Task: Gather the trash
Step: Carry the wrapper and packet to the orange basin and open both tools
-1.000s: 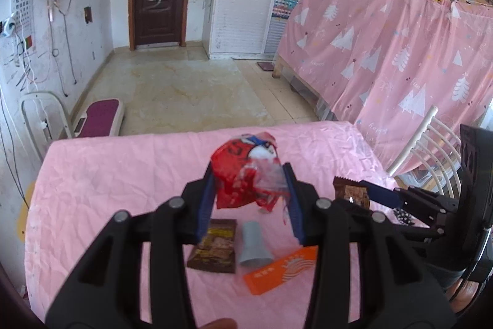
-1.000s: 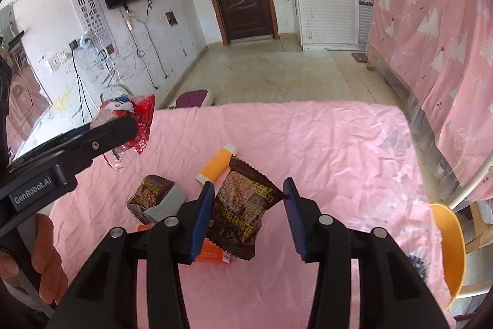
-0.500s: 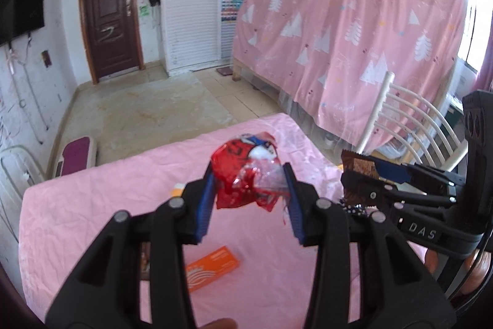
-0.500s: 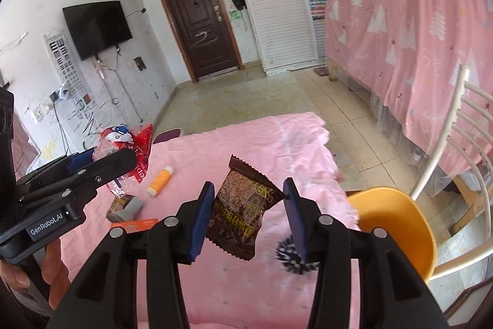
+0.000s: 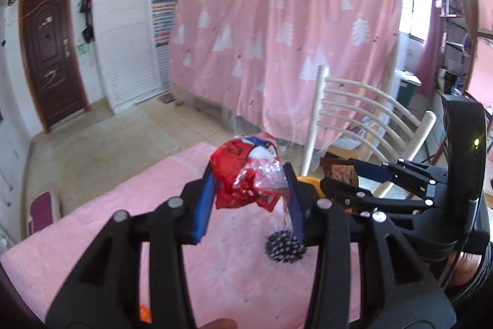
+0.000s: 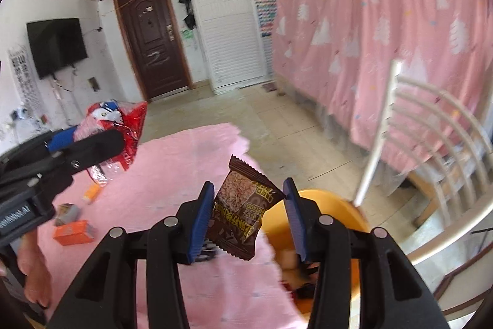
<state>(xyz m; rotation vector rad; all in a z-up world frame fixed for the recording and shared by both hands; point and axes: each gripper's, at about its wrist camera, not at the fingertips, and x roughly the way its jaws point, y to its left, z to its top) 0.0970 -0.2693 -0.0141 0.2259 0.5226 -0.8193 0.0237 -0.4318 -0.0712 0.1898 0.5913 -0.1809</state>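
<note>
Holding brown snack wrapper (image 6: 243, 213) in my right gripper (image 6: 248, 215) above orange bin (image 6: 342, 205); left gripper (image 5: 248, 190) clamps red wrapper (image 5: 246, 174). Risk: releasing before centring drops trash onto the pink tablecloth (image 6: 185, 174).

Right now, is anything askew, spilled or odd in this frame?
Nothing looks spilled or damaged. The left gripper holds a crumpled red wrapper and the right gripper a brown snack packet, tilted, above the yellow bin. An orange box remains on the pink tablecloth.
</note>
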